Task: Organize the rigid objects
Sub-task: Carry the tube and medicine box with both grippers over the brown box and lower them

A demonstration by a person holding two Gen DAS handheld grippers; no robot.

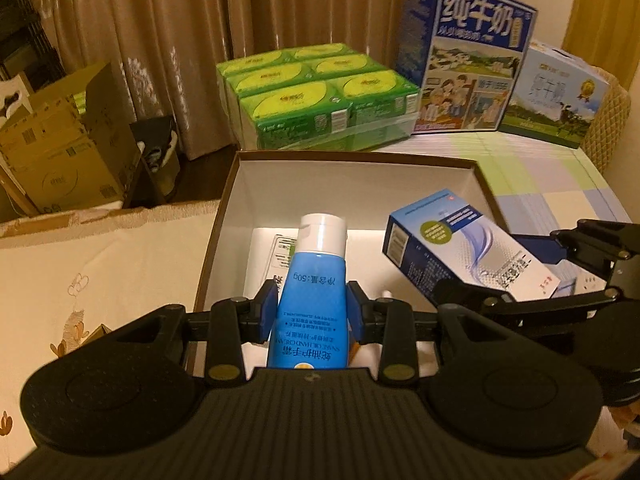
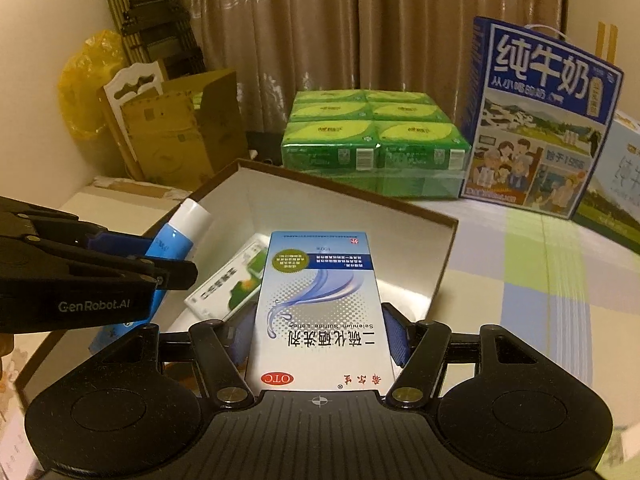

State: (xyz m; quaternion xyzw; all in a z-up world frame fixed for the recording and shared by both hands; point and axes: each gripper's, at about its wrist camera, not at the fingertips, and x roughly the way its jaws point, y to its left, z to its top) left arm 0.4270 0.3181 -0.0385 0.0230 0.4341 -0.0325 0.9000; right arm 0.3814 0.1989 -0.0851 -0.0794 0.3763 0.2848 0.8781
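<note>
My left gripper [image 1: 313, 312] is shut on a blue hand cream tube [image 1: 314, 300] with a white cap, held over the open brown-rimmed box [image 1: 360, 184] with a white inside. My right gripper [image 2: 320, 334] is shut on a blue and white lotion carton [image 2: 320, 312], held over the same box [image 2: 360, 224]. The carton [image 1: 468, 256] and right gripper also show at right in the left wrist view. The tube [image 2: 176, 236] and left gripper show at left in the right wrist view. A green and white flat pack [image 2: 232, 280] lies in the box.
Behind the box stand a green shrink-wrapped pack of boxes [image 1: 320, 96], a tall blue milk carton case [image 1: 468, 56] and a lighter milk case [image 1: 556, 96]. Cardboard boxes [image 1: 64, 144] stand at left beyond the bed. A checked cloth [image 2: 540, 280] covers the surface.
</note>
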